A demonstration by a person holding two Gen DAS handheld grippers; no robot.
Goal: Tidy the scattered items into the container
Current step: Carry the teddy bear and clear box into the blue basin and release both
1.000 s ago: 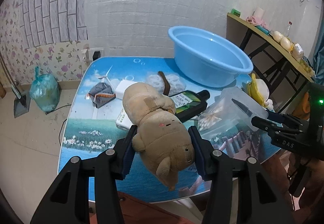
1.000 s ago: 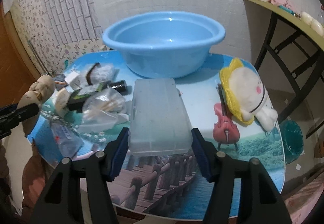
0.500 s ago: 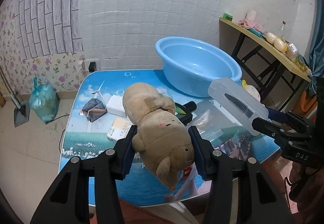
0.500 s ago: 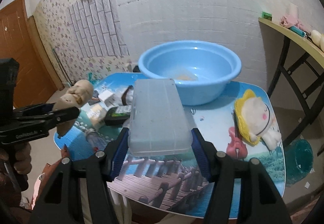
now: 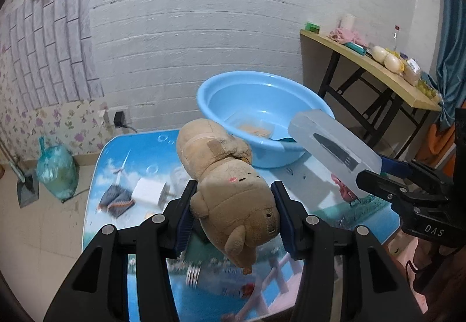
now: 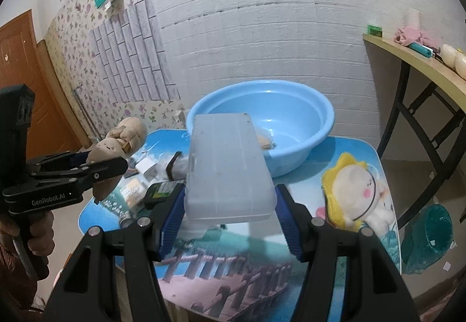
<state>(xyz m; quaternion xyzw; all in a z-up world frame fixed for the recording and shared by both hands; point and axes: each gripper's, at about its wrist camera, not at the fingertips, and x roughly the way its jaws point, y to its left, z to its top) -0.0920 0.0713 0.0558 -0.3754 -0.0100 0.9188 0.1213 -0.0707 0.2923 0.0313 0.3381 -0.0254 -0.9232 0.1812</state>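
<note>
Brown plush bear clamped between left fingers.

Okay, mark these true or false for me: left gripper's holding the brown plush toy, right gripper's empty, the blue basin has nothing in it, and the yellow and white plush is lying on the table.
1. The left gripper holds the brown plush toy. True.
2. The right gripper is empty. False: it is clamped on a clear plastic box.
3. The blue basin has nothing in it. False: something flat and tan lies at its bottom.
4. The yellow and white plush lies on the table. True.
</note>
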